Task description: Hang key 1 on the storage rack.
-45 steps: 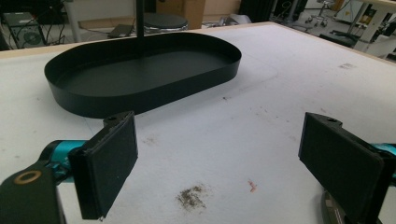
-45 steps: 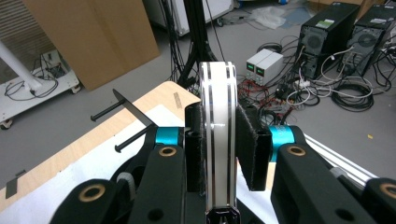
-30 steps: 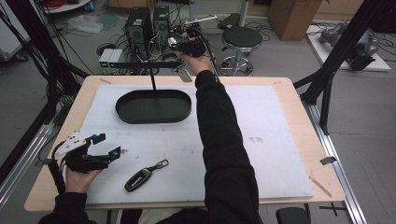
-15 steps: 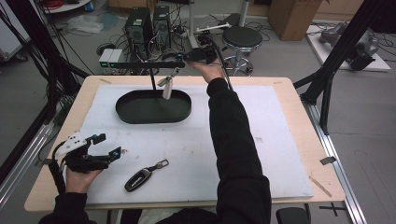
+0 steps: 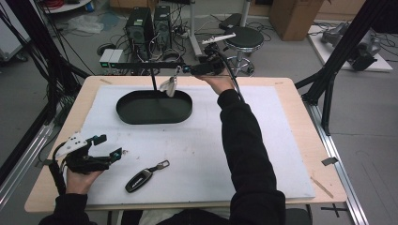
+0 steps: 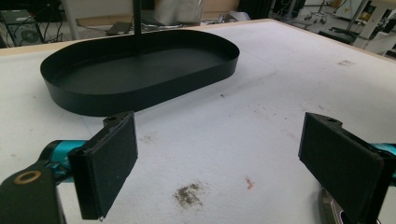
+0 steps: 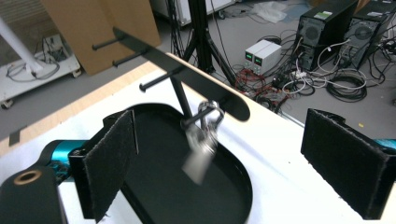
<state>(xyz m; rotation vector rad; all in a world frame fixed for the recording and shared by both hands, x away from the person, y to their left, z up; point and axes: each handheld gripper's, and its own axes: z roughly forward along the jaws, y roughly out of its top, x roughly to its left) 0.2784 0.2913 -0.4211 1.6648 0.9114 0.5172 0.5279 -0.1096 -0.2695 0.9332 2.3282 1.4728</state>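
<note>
Car key fob (image 5: 139, 180) lies on white mat (image 5: 197, 154) near front edge w/ metal clip end pointing up-right, well apart from black tray. Mat covers most of wooden table (image 5: 300, 112). Beyond table on floor: two PC towers (image 5: 151, 26), small grey boxes (image 5: 110, 57), cable tangle, round black stool (image 5: 245, 37), cardboard box (image 5: 294, 11).

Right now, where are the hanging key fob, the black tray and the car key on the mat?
hanging key fob (image 7: 201, 149), right gripper view, silver body under its ring.
black tray (image 5: 155, 116), high view, near wall.
car key (image 5: 139, 180), high view, black body.
</note>
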